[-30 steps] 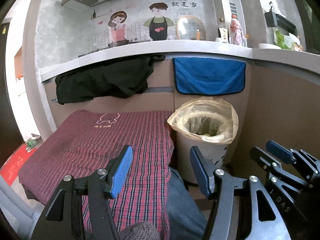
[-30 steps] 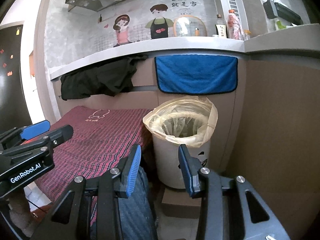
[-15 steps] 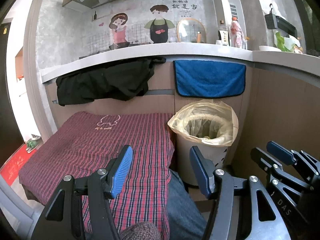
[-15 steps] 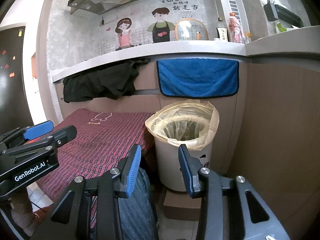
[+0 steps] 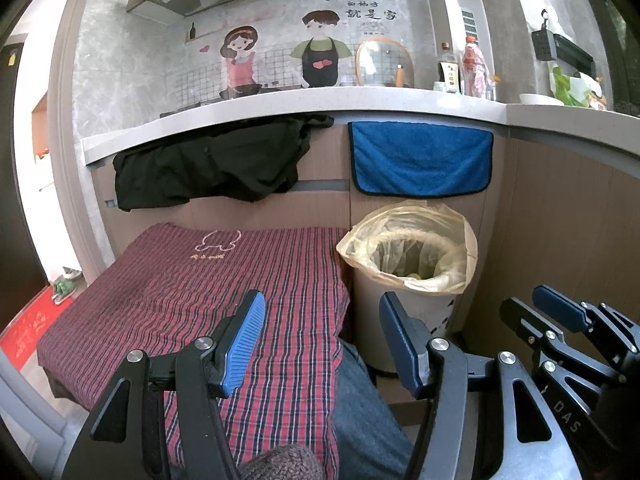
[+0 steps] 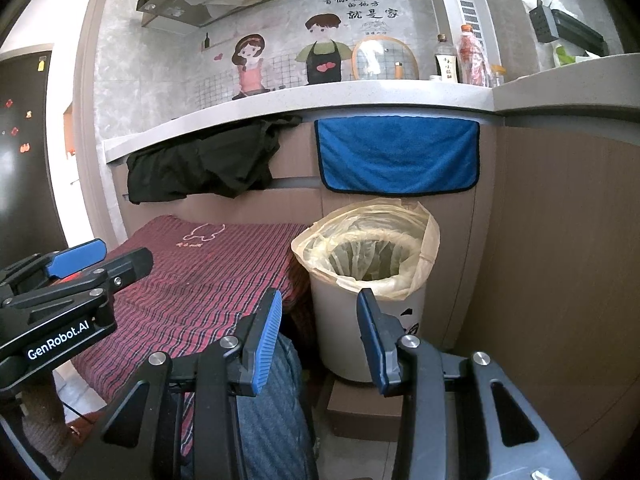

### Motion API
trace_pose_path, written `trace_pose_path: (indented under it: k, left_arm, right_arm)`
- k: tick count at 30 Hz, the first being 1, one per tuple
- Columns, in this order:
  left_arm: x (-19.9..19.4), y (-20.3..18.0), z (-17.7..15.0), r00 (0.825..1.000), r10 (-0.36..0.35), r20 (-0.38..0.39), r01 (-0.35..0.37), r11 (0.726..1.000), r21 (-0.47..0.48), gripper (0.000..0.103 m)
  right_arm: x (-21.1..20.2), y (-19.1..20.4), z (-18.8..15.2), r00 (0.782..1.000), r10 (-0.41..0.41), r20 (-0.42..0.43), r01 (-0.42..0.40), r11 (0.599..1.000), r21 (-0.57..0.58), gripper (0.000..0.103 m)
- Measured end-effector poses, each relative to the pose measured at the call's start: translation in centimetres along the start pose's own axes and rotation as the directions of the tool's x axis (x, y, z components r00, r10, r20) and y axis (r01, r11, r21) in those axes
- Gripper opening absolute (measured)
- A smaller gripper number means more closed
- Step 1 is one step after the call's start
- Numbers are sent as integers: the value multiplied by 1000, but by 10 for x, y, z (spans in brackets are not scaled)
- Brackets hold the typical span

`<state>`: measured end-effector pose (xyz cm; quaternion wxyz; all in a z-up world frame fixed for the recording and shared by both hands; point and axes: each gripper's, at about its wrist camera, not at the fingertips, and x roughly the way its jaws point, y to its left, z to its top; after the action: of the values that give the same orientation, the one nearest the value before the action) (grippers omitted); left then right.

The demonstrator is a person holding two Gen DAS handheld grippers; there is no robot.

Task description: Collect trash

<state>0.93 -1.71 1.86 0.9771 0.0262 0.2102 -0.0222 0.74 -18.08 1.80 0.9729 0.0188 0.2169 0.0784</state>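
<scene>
Left gripper: jaws apart, nothing between. Right gripper: jaws apart, empty.

Trash bin: white, yellowish liner bag folded over rim, centre-right of frame, on floor against cabinet front. Contents at bottom unclear.

Plaid cloth: red-striped, over low surface, left of bin, touching it.

Blue towel: hangs above bin.

Black garment: draped from counter edge, upper left.

Bottles: on counter, upper right.
</scene>
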Motion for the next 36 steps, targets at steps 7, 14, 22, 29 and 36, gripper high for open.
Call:
trace_pose_path:
  k: [7,14,22,29,36]
  left_arm:
    - [-1,0,0,1000,3,-1,-3,1000,-2,60]
    - [-1,-1,-1,1000,7,-5,-7,1000,-4,60]
    - [0,-1,-3,1000,8,-7,-8,1000,-7,60]
    - [0,-1,-3,1000,8,-9,-8,1000,-7,60]
    - [0,-2,-4,1000,10,-5,-10,1000,-10,60]
  right_arm:
    - [-1,0,1,1000,-1,2,1,1000,-3,37]
    - [0,-2,2,1000,1,2,-1,1000,-3,37]
    - [-4,-4,6,1000,-7,12,7,1000,3,38]
    - [-4,-6,7,1000,-11,15,11,1000,3,38]
    - [-5,-7,7,1000,-15,18,15,1000,5,39]
